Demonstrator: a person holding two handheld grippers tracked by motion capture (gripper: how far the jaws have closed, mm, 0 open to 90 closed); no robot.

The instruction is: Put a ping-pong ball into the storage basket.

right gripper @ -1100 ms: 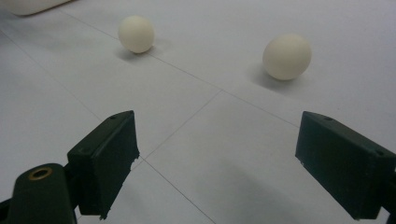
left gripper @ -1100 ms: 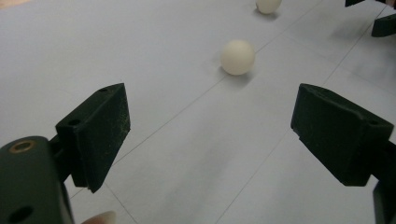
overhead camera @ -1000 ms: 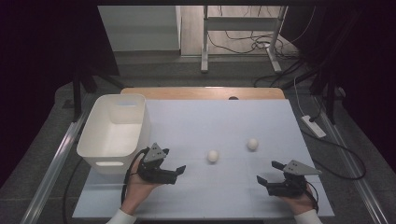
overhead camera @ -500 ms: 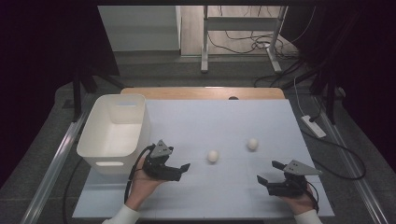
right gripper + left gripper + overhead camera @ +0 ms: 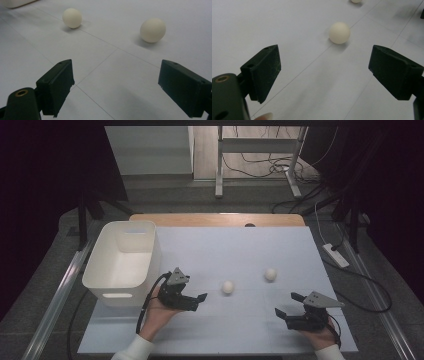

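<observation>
The left tool (image 5: 199, 298) is sitting low over the tabletop (image 5: 240, 245) beside the white bin (image 5: 125, 262), its jaws gaping wide and gripping nothing, pointing at the nearer ball (image 5: 228, 287) just ahead. The right tool (image 5: 289, 305) is likewise resting wide open and empty, well apart from the farther ball (image 5: 270, 274).

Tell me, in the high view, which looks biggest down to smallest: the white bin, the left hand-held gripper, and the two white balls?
1. White bin
2. Left hand-held gripper
3. The two white balls look alike: near ball, far ball.
</observation>
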